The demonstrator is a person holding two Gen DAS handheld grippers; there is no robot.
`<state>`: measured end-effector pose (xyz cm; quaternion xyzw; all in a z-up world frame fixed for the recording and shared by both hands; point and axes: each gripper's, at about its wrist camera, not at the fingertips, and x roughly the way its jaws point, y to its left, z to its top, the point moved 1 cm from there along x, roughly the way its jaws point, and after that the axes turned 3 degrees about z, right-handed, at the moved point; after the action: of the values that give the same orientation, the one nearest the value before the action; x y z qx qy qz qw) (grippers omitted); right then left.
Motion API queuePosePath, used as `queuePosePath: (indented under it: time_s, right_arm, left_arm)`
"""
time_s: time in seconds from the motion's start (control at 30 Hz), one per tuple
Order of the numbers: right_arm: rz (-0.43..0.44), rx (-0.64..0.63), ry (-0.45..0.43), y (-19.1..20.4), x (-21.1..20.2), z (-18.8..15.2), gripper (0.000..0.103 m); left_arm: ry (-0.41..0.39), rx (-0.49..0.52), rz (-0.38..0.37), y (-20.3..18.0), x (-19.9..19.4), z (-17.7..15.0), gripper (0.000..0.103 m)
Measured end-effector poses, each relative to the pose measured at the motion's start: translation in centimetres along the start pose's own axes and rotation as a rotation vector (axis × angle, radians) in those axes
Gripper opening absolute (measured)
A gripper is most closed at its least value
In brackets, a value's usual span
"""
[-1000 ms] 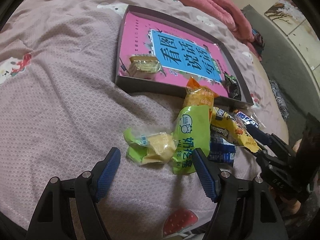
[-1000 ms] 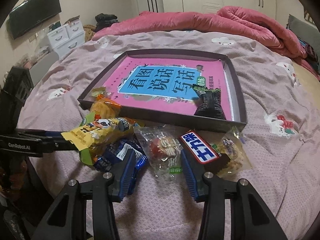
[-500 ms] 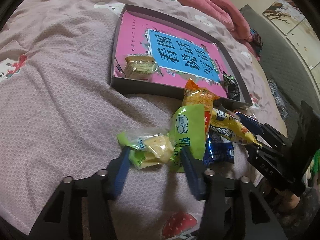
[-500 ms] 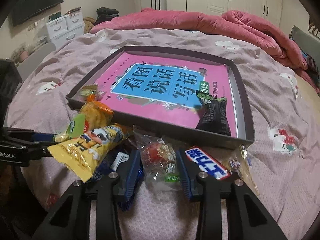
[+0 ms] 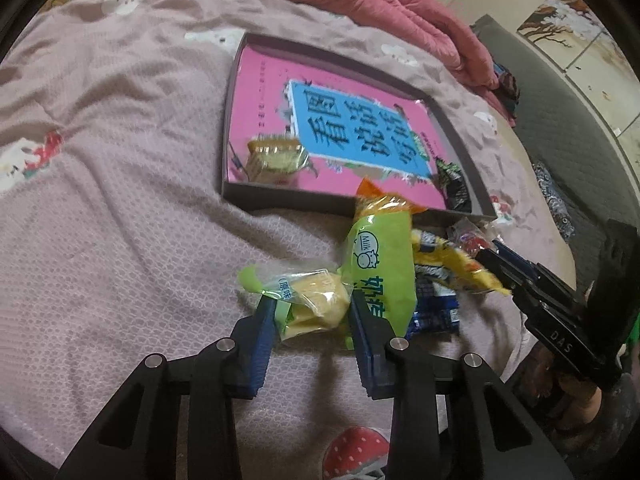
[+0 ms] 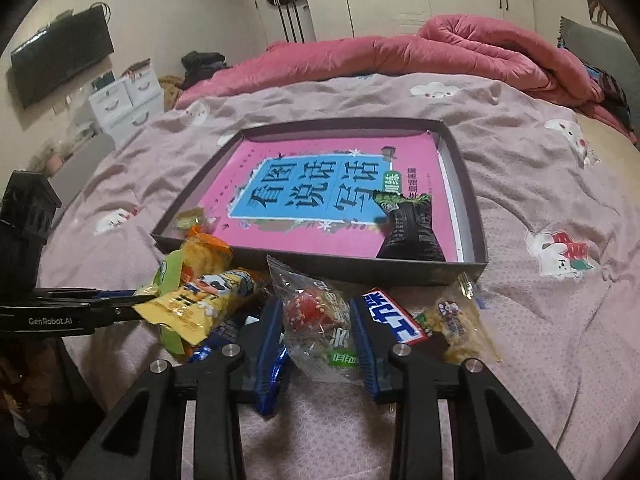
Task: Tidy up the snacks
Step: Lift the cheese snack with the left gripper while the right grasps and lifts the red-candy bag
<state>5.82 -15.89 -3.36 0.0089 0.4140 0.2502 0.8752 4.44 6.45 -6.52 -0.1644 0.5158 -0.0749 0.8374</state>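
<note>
A bed covered by a mauve cartoon-print blanket. A shallow dark tray lies mid-bed. A heap of snack packets sits at its near edge. A rumpled pink quilt lines the far edge.

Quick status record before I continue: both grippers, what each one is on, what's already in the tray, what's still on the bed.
left gripper: fingers on either side of the clear packet with the yellow cake, looks gripped
right gripper: fingers on either side of the clear packet with the red candy, looks gripped
tray: on the bedspread, pink book lying inside
in tray: wafer packet, dark packet
outside tray: green milk packet, yellow packet, orange packet, blue wrapper, red-white-blue bar
</note>
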Motion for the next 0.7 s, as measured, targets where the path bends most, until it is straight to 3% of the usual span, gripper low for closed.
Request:
queuePosePath:
  time_s: [0.7]
  right_arm:
    - [0.019,0.011,-0.085,0.2,-2.6,0.8,0.035]
  left_arm:
    - [-0.113,0.002,0.015,-0.6,-3.7,0.9,0.036]
